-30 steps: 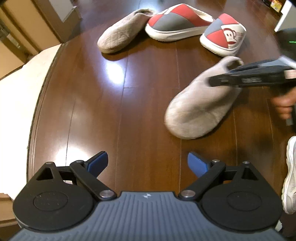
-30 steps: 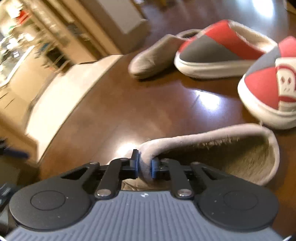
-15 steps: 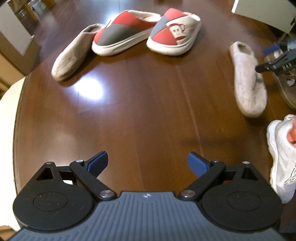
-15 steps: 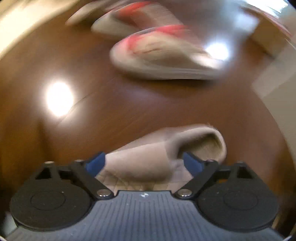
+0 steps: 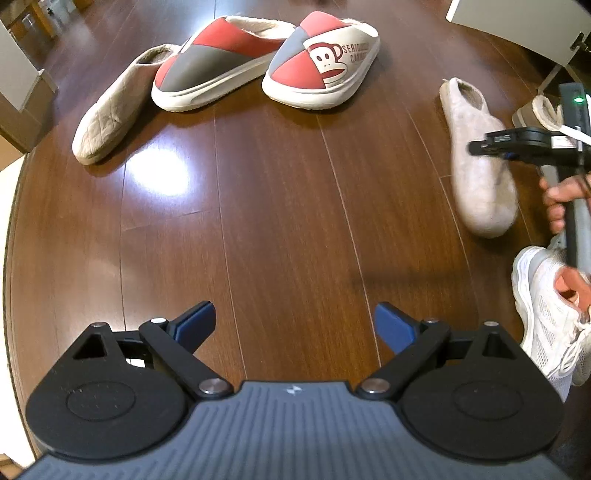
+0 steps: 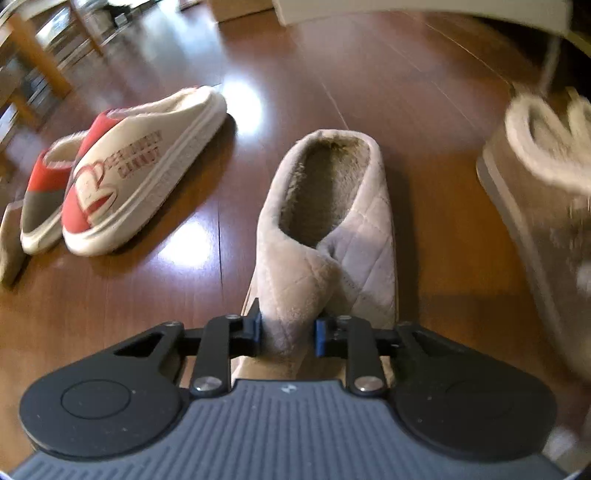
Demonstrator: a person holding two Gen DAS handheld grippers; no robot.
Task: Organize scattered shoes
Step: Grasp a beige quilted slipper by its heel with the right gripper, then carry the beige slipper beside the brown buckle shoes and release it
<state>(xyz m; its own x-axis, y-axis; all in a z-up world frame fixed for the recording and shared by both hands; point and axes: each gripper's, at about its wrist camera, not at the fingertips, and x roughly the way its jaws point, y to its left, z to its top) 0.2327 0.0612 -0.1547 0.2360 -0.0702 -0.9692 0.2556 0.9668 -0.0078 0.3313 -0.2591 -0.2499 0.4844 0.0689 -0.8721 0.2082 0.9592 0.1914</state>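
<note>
A beige quilted slipper lies on the dark wood floor at the right of the left wrist view. My right gripper has that beige slipper by a fold of its upper: the jaws are closing and both blue pads press into the fabric. A hand holds that tool. The matching beige slipper lies far left, beside two red and grey slippers. My left gripper hangs open over bare floor, well short of all the shoes.
A white sneaker sits at the right edge, close to my left gripper. A tan fur-lined boot stands right of the held slipper. White furniture is at the far right, a pale mat at the left.
The right gripper let go of the slipper's rim, opened wide and closed again on its upper. The slipper now lies further right, heel pointing away. The left gripper's view shifted and it stayed open.
</note>
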